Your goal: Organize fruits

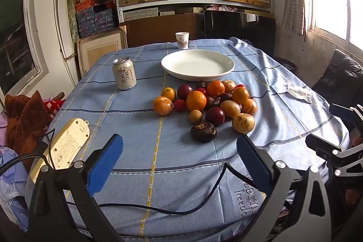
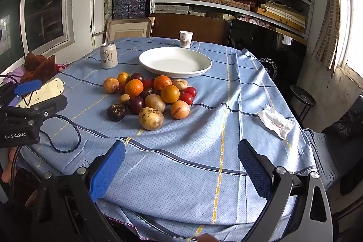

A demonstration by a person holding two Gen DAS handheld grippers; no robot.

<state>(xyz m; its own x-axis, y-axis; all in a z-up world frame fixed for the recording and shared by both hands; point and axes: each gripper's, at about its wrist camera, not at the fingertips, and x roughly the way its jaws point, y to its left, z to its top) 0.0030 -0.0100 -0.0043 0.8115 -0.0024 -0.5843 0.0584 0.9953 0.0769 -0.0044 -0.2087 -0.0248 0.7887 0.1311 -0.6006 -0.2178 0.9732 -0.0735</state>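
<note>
Altogether 1 white plate (image 1: 197, 65) sits on the blue-clothed desk (image 1: 158, 151) with nothing in it; the fruit pile (image 1: 204, 103) lies on the cloth just in front of it, touching no dish. 1 drink can (image 1: 124, 73), 1 paper cup (image 1: 182, 40) whose inside is hidden, 1 power strip (image 1: 65, 146) and 1 crumpled wrapper (image 2: 276, 121) share the desk. Left hand-held gripper (image 1: 179, 165) and right hand-held gripper (image 2: 181, 169) both gape wide, holding nothing, near the desk's front edge.

A drink can (image 1: 124, 73) stands near the table's left edge. A paper cup (image 1: 182, 40) stands at the far edge. A power strip (image 1: 65, 144) lies at the near left corner — a crumpled paper (image 2: 276, 121) lies near the right edge.
</note>
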